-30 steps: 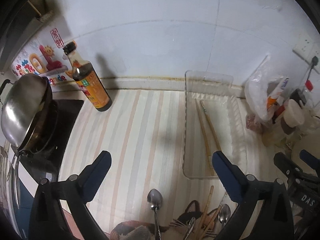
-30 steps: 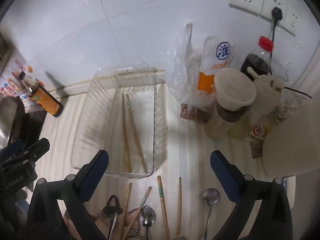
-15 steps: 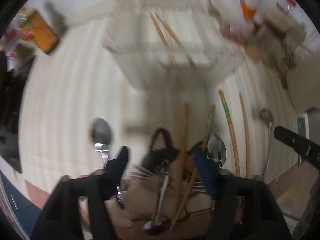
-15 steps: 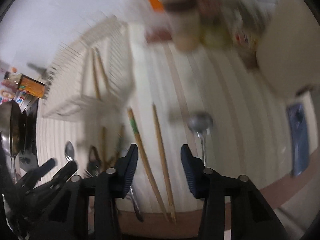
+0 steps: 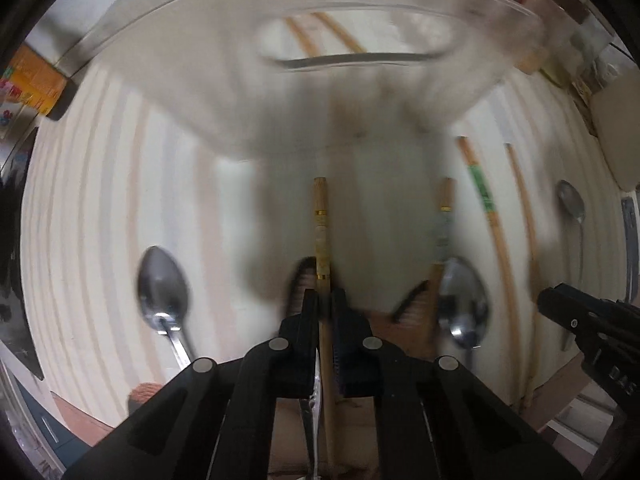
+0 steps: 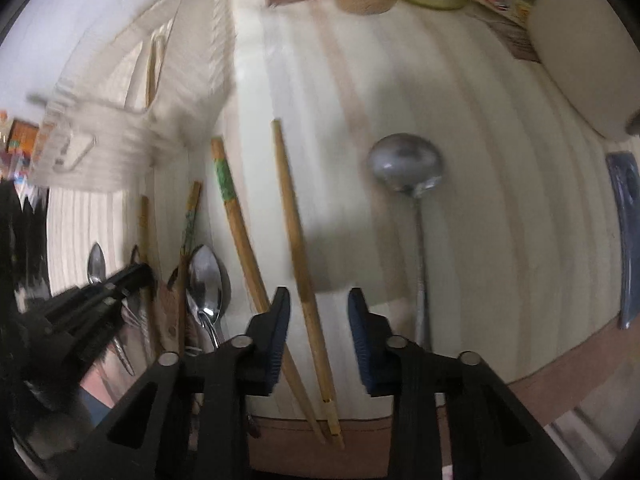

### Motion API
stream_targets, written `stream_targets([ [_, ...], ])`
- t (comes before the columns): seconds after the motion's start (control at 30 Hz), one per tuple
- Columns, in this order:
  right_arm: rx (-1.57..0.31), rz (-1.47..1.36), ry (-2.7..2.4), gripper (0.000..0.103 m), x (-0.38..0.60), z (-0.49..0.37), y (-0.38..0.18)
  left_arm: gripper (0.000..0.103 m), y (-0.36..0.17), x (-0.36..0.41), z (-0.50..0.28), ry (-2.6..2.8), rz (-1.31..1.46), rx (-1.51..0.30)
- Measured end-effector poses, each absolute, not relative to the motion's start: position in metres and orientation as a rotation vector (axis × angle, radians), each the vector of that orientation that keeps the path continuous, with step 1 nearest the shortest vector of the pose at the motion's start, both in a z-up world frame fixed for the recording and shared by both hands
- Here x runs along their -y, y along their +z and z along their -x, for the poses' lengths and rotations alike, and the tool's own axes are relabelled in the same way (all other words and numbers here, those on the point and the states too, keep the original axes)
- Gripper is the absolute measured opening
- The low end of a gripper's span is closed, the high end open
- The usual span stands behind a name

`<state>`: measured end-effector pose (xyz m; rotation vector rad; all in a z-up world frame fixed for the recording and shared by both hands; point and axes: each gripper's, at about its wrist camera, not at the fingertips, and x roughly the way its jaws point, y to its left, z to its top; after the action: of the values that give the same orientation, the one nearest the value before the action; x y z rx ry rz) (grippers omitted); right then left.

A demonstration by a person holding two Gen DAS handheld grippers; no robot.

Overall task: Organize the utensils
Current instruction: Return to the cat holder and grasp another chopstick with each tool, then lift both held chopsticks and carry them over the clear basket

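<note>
A striped, cream-coloured counter (image 6: 480, 160) is seen below a pale wall, with a clear plastic tray (image 5: 320, 92) set toward the back and jars and packets blurred at the far right edge. Two chopsticks (image 5: 320, 38) are seen lying inside the tray. In the left wrist view the left gripper (image 5: 325, 304) is closed on a gold-banded chopstick (image 5: 321, 232), which runs between the two fingers and points toward the tray; whether it is lifted off the counter cannot be told. A spoon (image 5: 162, 292) is seen to the left of this gripper, and a second spoon (image 5: 464, 300) to its right beside another banded chopstick (image 5: 444, 216). In the right wrist view the right gripper (image 6: 318, 312) is held with its jaws apart, one on either side of a plain chopstick (image 6: 298, 248) that lies on the counter, untouched by either finger. A green-banded chopstick (image 6: 234, 216) lies just to its left, and a ladle (image 6: 406, 168) lies to the right, bowl away from the camera.
</note>
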<state>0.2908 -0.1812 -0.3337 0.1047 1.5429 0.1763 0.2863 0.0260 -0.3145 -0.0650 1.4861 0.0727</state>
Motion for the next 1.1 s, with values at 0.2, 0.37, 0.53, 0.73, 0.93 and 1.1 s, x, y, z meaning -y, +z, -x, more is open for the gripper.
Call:
stream_targets([
  [0.2, -1.553, -0.008, 0.144, 0.005, 0.179, -0.278, -0.331, 0.005, -0.314, -0.064, -0.286, 0.072, 0.177, -1.51],
  [0.37, -1.585, -0.047, 0.153, 0.005, 0.191, -0.267, -0.334, 0.009, -0.315, -0.074, -0.276, 0.019, 0.277, -1.542],
  [0.53, -1.595, -0.073, 0.153, 0.006, 0.205, -0.263, -0.338, 0.01, -0.316, -0.061, -0.268, 0.007, 0.186, -1.541],
  [0.73, -1.623, -0.043, 0.141, 0.007, 0.201, -0.275, -0.342, 0.004, -0.318, -0.025, -0.265, 0.044, 0.072, -1.544],
  [0.93, -1.633, -0.005, 0.142, 0.007, 0.196, -0.269, -0.342, 0.005, -0.321, -0.005, -0.248, 0.047, 0.06, -1.538],
  [1.1, -1.635, 0.047, 0.134, 0.007, 0.196, -0.27, -0.344, 0.005, -0.323, 0.001, -0.253, 0.044, 0.068, -1.532],
])
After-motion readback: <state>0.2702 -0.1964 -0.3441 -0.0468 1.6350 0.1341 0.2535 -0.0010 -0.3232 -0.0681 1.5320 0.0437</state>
